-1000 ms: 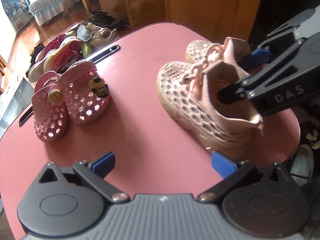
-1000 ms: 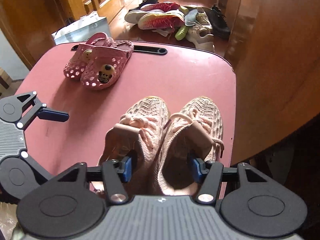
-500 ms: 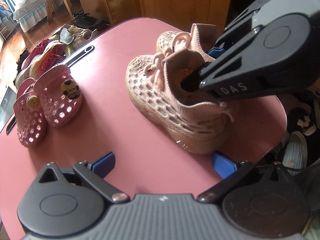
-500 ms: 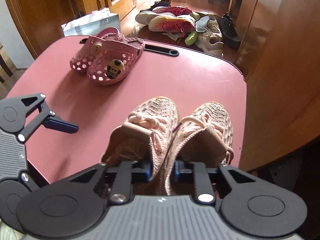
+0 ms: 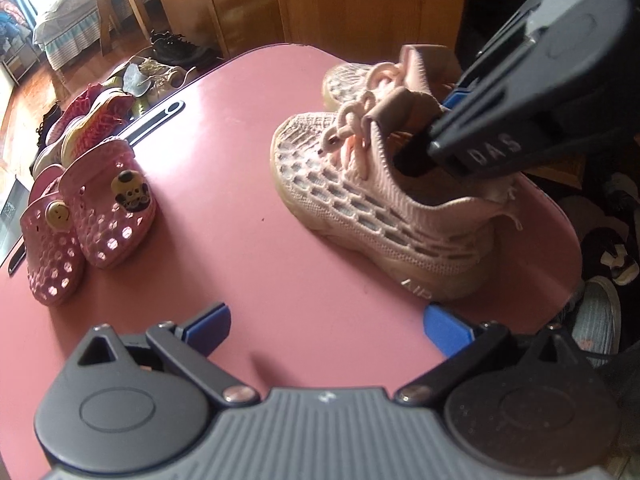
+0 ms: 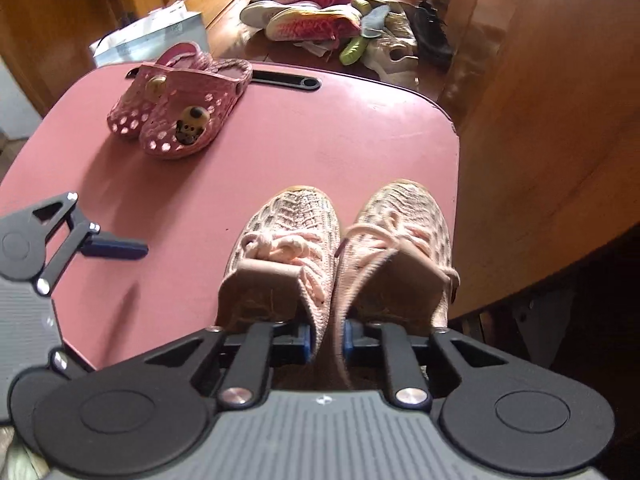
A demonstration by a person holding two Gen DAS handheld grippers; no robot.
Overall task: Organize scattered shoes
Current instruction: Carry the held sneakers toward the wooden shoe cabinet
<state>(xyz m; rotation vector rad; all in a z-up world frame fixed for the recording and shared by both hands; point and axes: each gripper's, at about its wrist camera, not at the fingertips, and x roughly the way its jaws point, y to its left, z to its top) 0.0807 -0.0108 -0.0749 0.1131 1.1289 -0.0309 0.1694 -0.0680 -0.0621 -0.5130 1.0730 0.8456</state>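
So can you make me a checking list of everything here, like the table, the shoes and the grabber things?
Surface: pink table, mostly bare.
Job's things: peach sneakers side by side near the edge; pink clogs paired at the far side.
Clutter: shoe pile on the floor.
Grippers: right gripper opening, pads around both sneakers' inner collars; left gripper open, holding nothing.
Cables: nothing seen.
Surroundings: wooden cabinets, bed.
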